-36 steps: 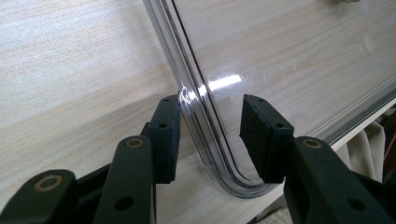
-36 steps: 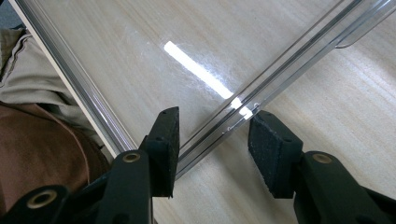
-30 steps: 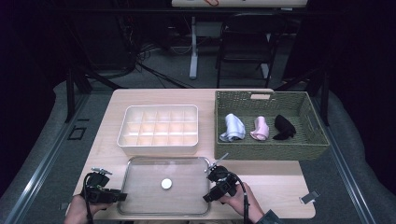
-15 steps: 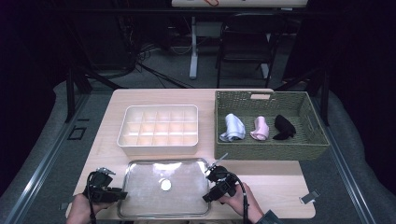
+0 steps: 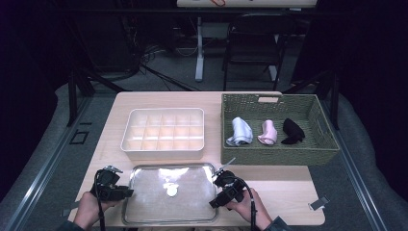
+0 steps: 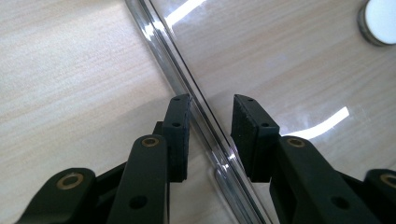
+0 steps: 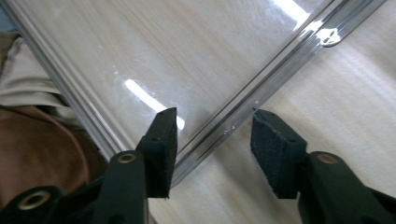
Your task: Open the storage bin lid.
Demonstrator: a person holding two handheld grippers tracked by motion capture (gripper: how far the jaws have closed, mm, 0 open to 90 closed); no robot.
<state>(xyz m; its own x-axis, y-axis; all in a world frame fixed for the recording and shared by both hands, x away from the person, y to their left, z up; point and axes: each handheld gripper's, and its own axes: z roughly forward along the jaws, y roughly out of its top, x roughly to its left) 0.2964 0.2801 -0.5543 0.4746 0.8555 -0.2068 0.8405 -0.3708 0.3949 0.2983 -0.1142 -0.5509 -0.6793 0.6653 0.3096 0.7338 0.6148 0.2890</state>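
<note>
A clear, shallow plastic tray (image 5: 149, 204) with a white round knob (image 5: 171, 191) in its middle lies at the table's front edge. My left gripper (image 5: 126, 192) is at the tray's left side. In the left gripper view (image 6: 212, 103) the jaws straddle the clear rim (image 6: 159, 51) and have just been closing on it, with a small gap still at each pad. My right gripper (image 5: 214, 202) is at the right side. Its jaws (image 7: 215, 116) stand open astride the right rim (image 7: 280, 65) near the front corner.
A white compartment box (image 5: 163, 154) stands behind the tray. A green woven basket (image 5: 276, 156) at the right holds a light blue roll (image 5: 239, 131), a pink roll (image 5: 267, 132) and a black roll (image 5: 291, 131). Bare wood lies right of the tray.
The left gripper has shifted slightly at the tray's left edge. The right gripper and the tray have kept still.
</note>
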